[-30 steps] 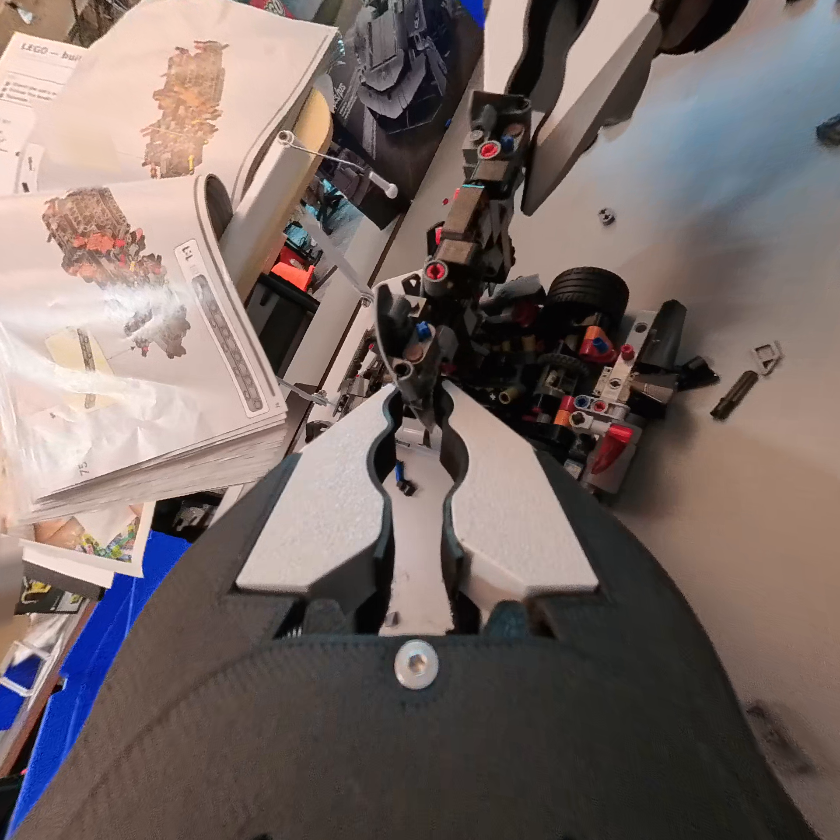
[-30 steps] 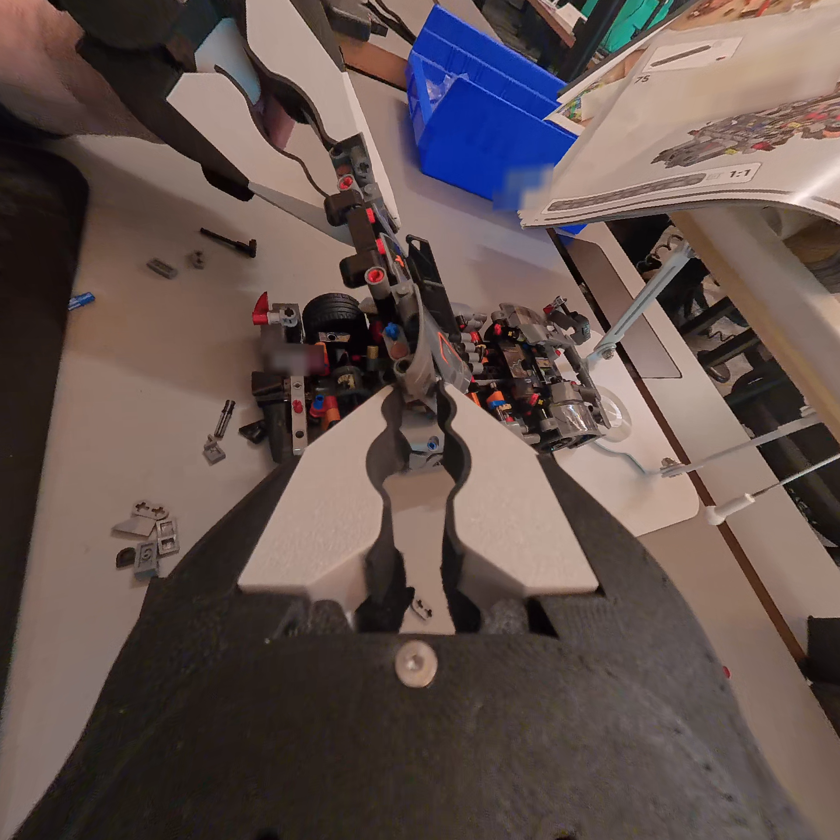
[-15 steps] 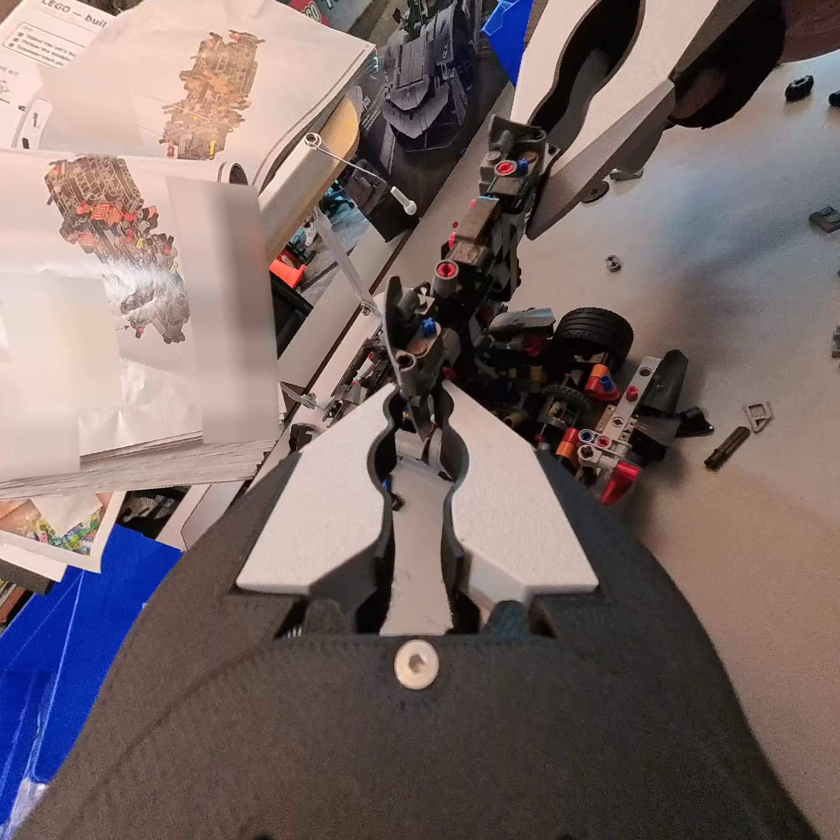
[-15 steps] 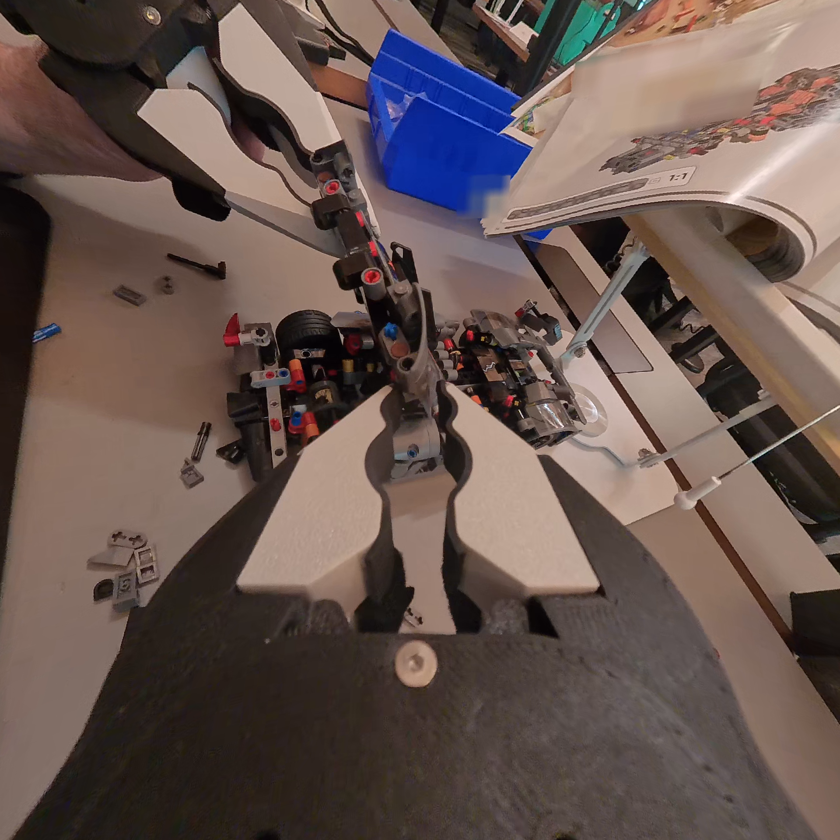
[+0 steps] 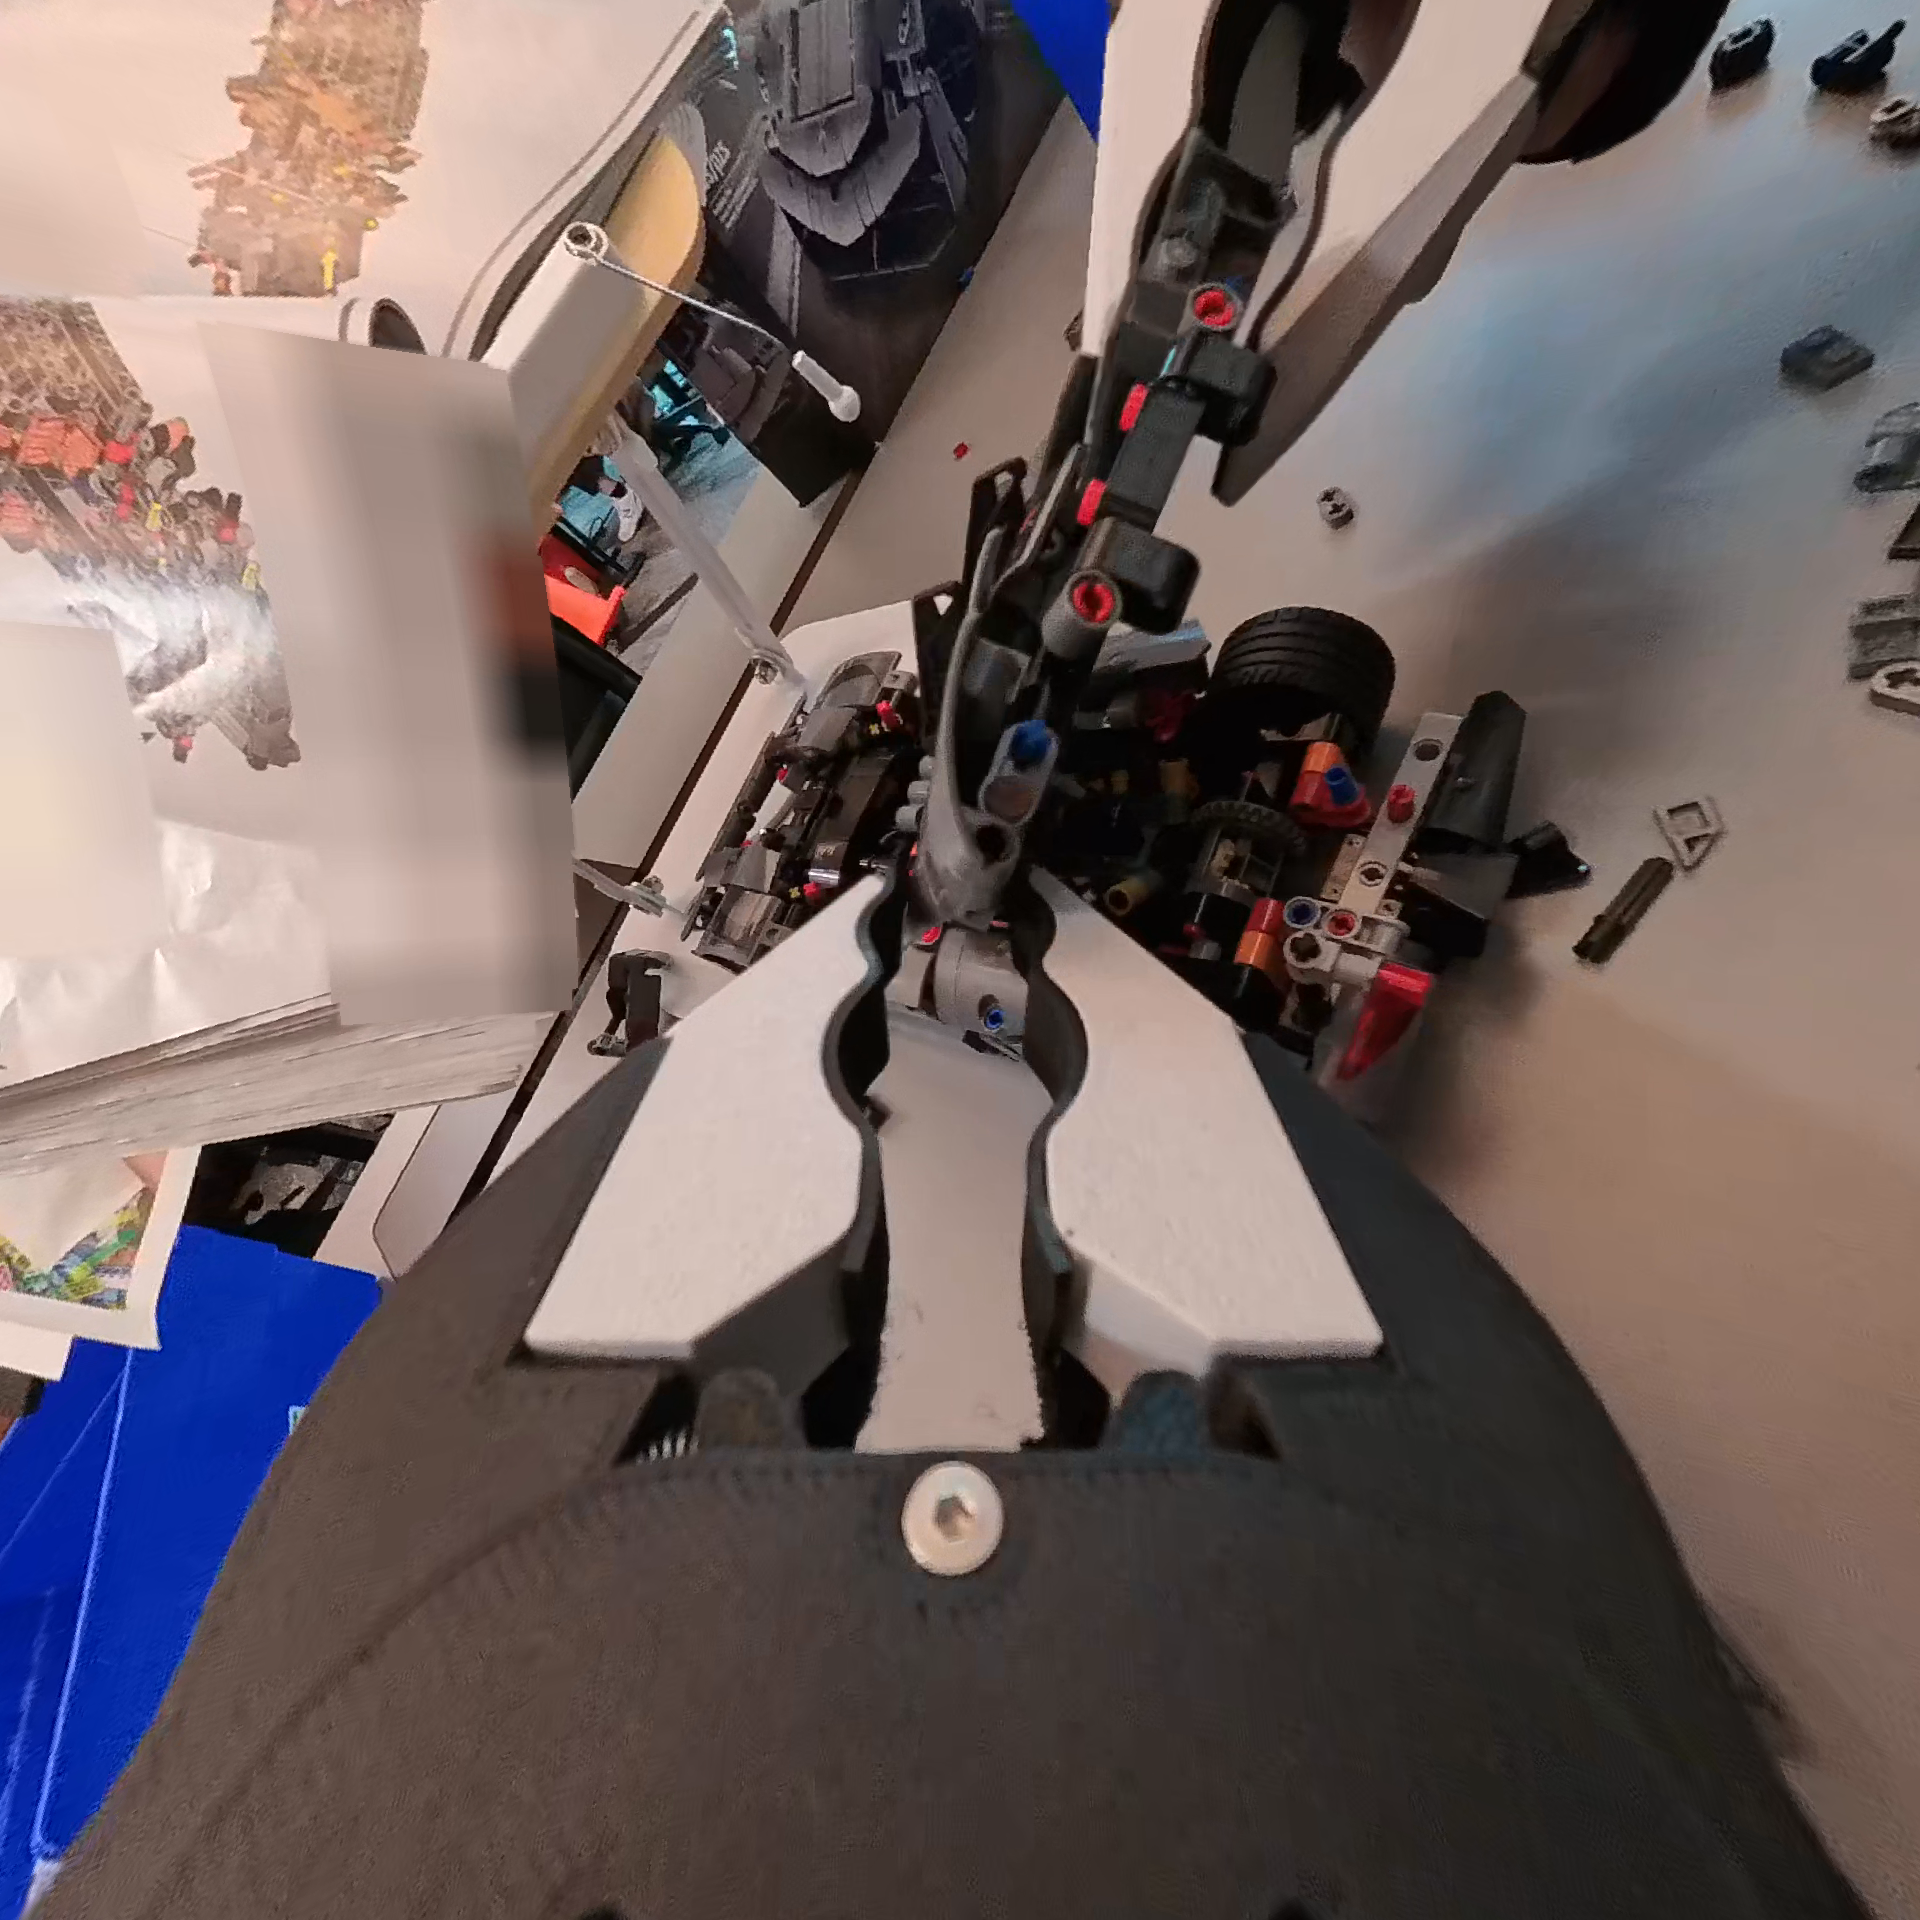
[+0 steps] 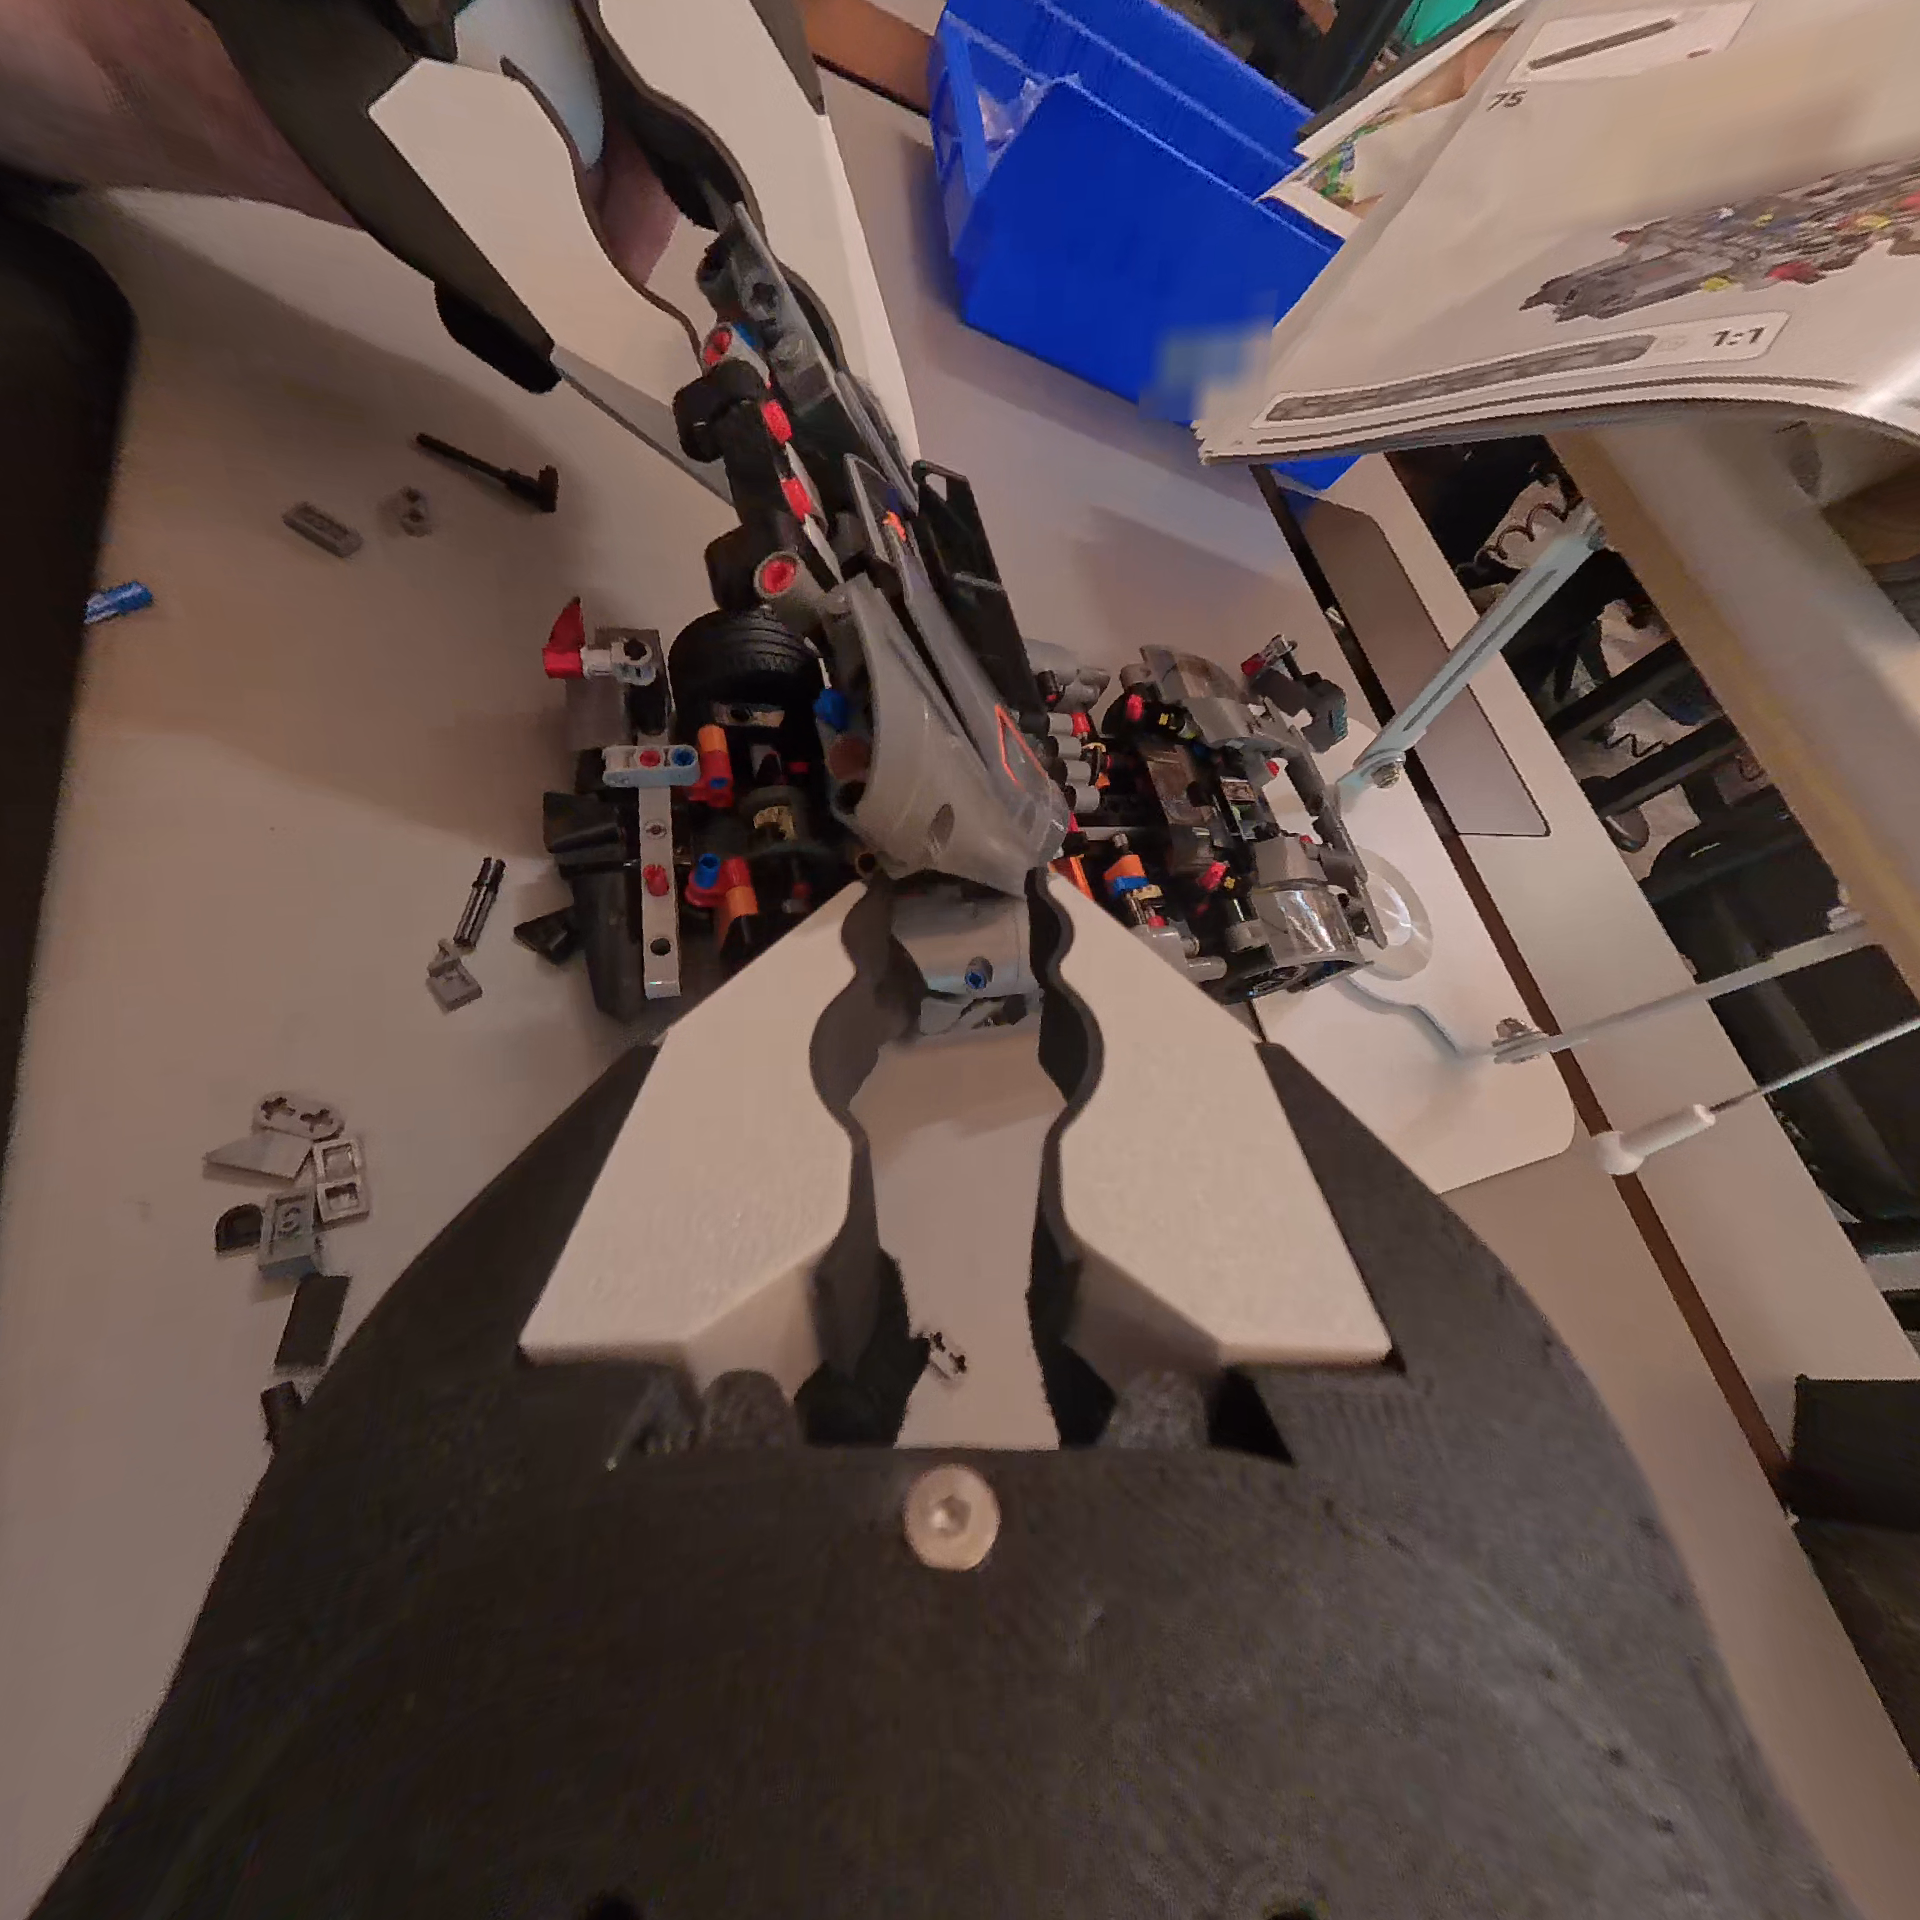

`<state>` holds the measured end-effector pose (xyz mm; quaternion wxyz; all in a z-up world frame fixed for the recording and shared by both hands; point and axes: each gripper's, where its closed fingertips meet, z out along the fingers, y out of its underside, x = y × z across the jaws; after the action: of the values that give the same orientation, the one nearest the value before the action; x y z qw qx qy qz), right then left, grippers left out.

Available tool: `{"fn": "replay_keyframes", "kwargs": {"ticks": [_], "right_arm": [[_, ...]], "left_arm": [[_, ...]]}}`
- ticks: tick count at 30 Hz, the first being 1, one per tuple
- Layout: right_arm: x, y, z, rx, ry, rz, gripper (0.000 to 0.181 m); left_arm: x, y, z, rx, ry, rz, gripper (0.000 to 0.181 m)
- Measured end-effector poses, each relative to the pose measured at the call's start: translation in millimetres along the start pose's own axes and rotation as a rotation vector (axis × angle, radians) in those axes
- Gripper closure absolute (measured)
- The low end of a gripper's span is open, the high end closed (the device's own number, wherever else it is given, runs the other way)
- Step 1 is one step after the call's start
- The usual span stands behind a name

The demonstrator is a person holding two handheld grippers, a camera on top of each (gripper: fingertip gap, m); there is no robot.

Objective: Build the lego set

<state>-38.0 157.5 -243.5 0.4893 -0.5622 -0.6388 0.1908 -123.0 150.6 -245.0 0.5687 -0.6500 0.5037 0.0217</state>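
Your left claw [image 5: 961, 935] is clamped on the grey lower end of a long, slim lego subassembly of grey curved panels and black beams with red and blue pins [image 5: 1049, 665]. Your right claw [image 6: 956, 925] grips the same piece at its opposite end, so the strip spans between the two, raised above the tabletop [image 6: 260, 831]. In the left wrist view the right claw's white fingers [image 5: 1340, 343] close around the far, black end; in the right wrist view the left claw's white fingers [image 6: 665, 208] do the same from the top left.

Directly beneath the held strip sits the partly built lego car chassis, dark with orange, red and blue parts [image 6: 727, 810], resting on the pale tabletop with one black rubber tyre [image 5: 1304, 670] mounted. Just beside it, toward the tabletop's edge, lies a second grey-and-black lego section with a clear round piece at its end [image 6: 1236, 831].

Loose small grey plates [image 6: 296, 1184] lie well apart from the chassis, and a short black axle pin [image 5: 1623, 906] lies near it. An open instruction booklet on a stand [image 6: 1621, 239] overhangs the tabletop's edge, with blue plastic bins [image 6: 1091, 229] next to it.
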Motion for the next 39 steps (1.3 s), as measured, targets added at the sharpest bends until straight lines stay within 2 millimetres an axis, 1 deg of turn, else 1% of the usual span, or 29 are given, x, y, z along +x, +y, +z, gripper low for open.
{"fn": "replay_keyframes", "kwargs": {"ticks": [4, 8, 10, 11, 13, 15, 16, 20, 23, 24, 27, 30, 32, 37, 39], "right_arm": [[1, 4, 1, -0.026, 0.003, 0.002, 0.155], [5, 12, 0, -0.056, 0.001, 0.033, 0.154], [7, 20, 0, -0.084, -0.004, 0.062, 0.153], [8, 24, -1, -0.100, -0.011, 0.077, 0.153], [8, 31, -2, -0.125, -0.032, 0.107, 0.153], [1, 36, -3, -0.140, -0.085, 0.121, 0.154], [-2, 39, -2, -0.156, -0.105, 0.122, 0.155], [-31, 48, -2, -0.216, -0.251, 0.088, 0.159], [-55, 49, -2, -0.235, -0.360, 0.054, 0.167], [-61, 50, -2, -0.240, -0.386, 0.044, 0.168], [-75, 49, 1, -0.244, -0.441, 0.051, 0.169], [-80, 53, 8, -0.272, -0.442, 0.044, 0.169], [-77, 55, 12, -0.286, -0.407, 0.033, 0.169], [-74, 53, 15, -0.281, -0.398, 0.089, 0.172], [-77, 51, 15, -0.265, -0.421, 0.105, 0.171]], "left_arm": [[1, 7, 1, -0.034, 0.006, 0.009, 0.163], [-2, 23, 2, -0.090, 0.030, -0.048, 0.162], [-2, 34, 1, -0.140, 0.060, -0.088, 0.161], [-1, 41, 0, -0.169, 0.079, -0.106, 0.159], [3, 47, -3, -0.184, 0.126, -0.139, 0.159], [6, 49, -7, -0.189, 0.158, -0.149, 0.163], [11, 48, -9, -0.184, 0.190, -0.145, 0.164], [36, 46, -15, -0.186, 0.310, -0.096, 0.168], [50, 48, -16, -0.203, 0.366, -0.061, 0.171], [53, 47, -17, -0.201, 0.384, -0.056, 0.176], [60, 46, -20, -0.196, 0.424, -0.056, 0.181], [62, 47, -21, -0.199, 0.430, -0.053, 0.181], [63, 49, -20, -0.209, 0.438, -0.056, 0.181], [71, 56, -17, -0.240, 0.459, -0.045, 0.181], [72, 57, -16, -0.246, 0.461, -0.044, 0.181]]}}
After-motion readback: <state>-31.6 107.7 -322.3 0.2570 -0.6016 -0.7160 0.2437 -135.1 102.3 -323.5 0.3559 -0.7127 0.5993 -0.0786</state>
